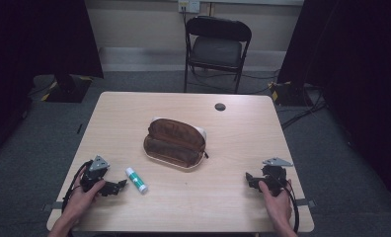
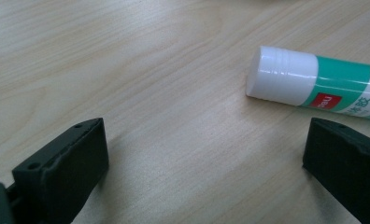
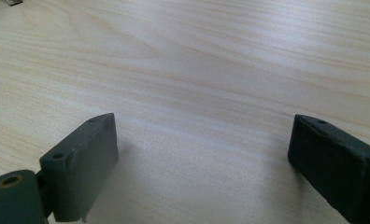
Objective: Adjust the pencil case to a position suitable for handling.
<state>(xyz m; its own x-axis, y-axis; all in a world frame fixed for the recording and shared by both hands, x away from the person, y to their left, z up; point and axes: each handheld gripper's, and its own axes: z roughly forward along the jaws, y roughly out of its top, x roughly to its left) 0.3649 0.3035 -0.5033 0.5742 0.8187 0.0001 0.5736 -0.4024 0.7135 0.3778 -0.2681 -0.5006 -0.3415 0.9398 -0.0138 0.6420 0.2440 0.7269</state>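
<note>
Nearby, smooth cylindrical glue stick (image 2: 323, 86) w/ ribbed white cap on woodgrain table (image 2: 127, 70).

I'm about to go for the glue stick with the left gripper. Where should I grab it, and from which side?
Grip the glue stick across its green middle, probably from above. It lies flat on the table, a round tube with its white cap toward the left gripper, whose jaws stand open just short of it. Straddling the barrel crosswise should keep it from rolling; the ridged cap might pull off.
</note>
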